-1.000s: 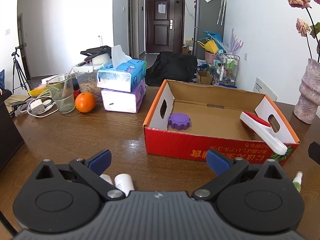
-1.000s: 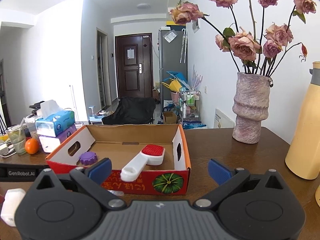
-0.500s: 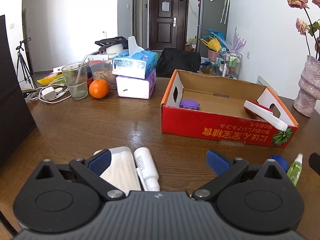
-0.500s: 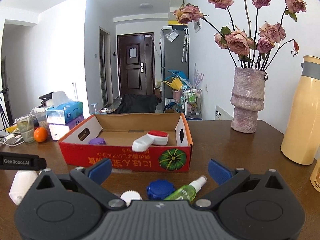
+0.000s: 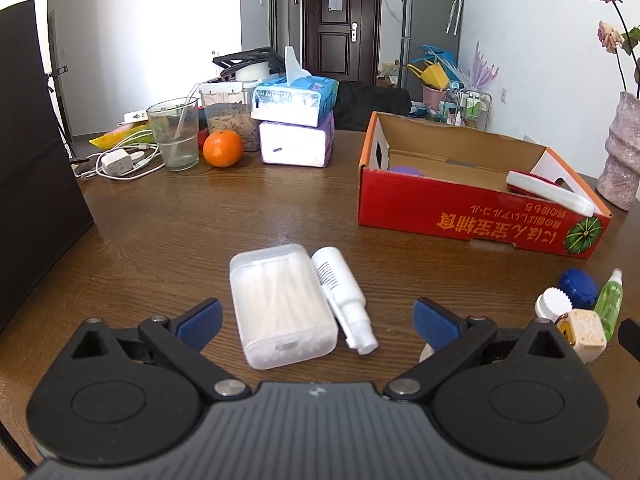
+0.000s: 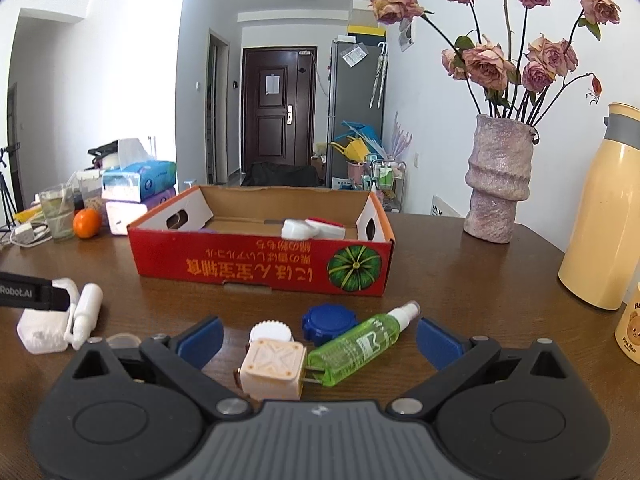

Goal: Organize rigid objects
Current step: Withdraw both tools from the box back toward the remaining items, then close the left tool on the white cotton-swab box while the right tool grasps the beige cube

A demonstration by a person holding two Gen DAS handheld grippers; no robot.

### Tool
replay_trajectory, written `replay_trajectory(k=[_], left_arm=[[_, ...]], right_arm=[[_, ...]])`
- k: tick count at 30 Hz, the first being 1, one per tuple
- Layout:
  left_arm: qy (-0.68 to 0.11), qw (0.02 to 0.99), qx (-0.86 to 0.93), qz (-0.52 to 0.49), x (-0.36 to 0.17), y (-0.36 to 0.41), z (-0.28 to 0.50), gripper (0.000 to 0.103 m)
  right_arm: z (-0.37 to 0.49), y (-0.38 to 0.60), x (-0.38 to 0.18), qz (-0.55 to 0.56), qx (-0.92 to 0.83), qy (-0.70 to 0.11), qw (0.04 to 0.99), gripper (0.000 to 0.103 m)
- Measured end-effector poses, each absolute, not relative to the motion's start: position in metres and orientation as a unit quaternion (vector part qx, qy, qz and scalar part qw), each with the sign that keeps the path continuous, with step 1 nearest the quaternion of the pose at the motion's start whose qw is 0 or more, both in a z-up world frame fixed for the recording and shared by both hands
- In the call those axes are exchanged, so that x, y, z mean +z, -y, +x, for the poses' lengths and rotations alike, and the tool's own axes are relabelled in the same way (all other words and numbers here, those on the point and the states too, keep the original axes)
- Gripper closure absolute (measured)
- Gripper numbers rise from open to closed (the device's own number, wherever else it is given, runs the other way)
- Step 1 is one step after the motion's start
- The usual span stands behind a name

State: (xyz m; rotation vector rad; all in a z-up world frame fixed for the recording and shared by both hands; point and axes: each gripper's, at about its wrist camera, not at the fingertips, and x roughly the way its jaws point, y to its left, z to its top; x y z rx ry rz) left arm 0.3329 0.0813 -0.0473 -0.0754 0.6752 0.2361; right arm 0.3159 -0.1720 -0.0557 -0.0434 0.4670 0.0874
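A brown wooden table (image 5: 168, 232) fills the foreground of both views, with a dark door and a grey fridge far behind. The red cardboard box (image 5: 472, 212) sits open on it, holding a white-and-red brush (image 5: 548, 194) and a purple lid (image 5: 404, 171) that only just shows over the front wall.

The left wrist view alone shows clearly what lies before the left gripper (image 5: 316, 320): a translucent cotton swab case (image 5: 280, 304) with a white spray bottle (image 5: 344, 300) touching its right side, both flat on the wood between fingers spread wide and holding nothing. It also shows the orange (image 5: 223, 148), the glass (image 5: 173, 134) and the stacked tissue packs (image 5: 296, 124) up close.

The right wrist view gives what the left only catches at its edge: a cream plug adapter (image 6: 274, 368), a white cap (image 6: 271, 332), a blue cap (image 6: 328, 322) and a green spray bottle (image 6: 360, 346) clustered between the right gripper (image 6: 318, 338)'s wide-apart, empty fingers. Only here do the rose vase (image 6: 500, 184) and the yellow flask (image 6: 604, 216) appear whole.

Against a second ago, both grippers have drawn back from the box: it looks smaller and farther, and the loose items, then mostly hidden under the grippers, are now in full sight.
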Motion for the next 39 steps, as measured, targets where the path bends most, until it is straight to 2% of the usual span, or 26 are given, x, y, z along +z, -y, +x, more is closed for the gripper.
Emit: replay_trajectory(k=[10,15,24,27,29,31,32,33,39], left_arm=[[-0.341,0.931,0.122,-0.046,-0.057,-0.103,0.332,0.0],[-0.349,0.926,0.133,-0.053,-0.062,-0.115,0.337,0.0],[-0.359,0.921,0.143,-0.049,-0.071,-0.118,0.346,0.0],[-0.361,0.92,0.144,-0.051,-0.074,-0.119,0.35,0.0],[-0.364,0.918,0.148,-0.047,-0.077,-0.118,0.354,0.0],[-0.367,0.917,0.151,-0.046,-0.079,-0.118,0.357,0.0],[-0.368,0.916,0.153,-0.047,-0.079,-0.118,0.358,0.0],[-0.369,0.915,0.154,-0.049,-0.08,-0.119,0.359,0.0],[-0.372,0.912,0.166,-0.052,-0.083,-0.125,0.362,0.0]], right_arm=[[0.317,0.159,-0.075,-0.037,0.043,-0.244,0.968,0.002],[0.325,0.158,-0.082,-0.032,0.05,-0.252,0.966,0.008],[0.352,0.151,-0.101,-0.03,0.035,-0.292,0.955,0.009],[0.359,0.151,-0.105,-0.02,0.041,-0.306,0.951,0.018],[0.362,0.152,-0.106,-0.011,0.048,-0.312,0.949,0.02],[0.364,0.153,-0.106,-0.002,0.055,-0.314,0.948,0.027],[0.364,0.153,-0.106,0.003,0.059,-0.315,0.947,0.037],[0.364,0.153,-0.106,0.007,0.064,-0.315,0.947,0.039],[0.36,0.156,-0.104,0.017,0.063,-0.304,0.95,0.04]])
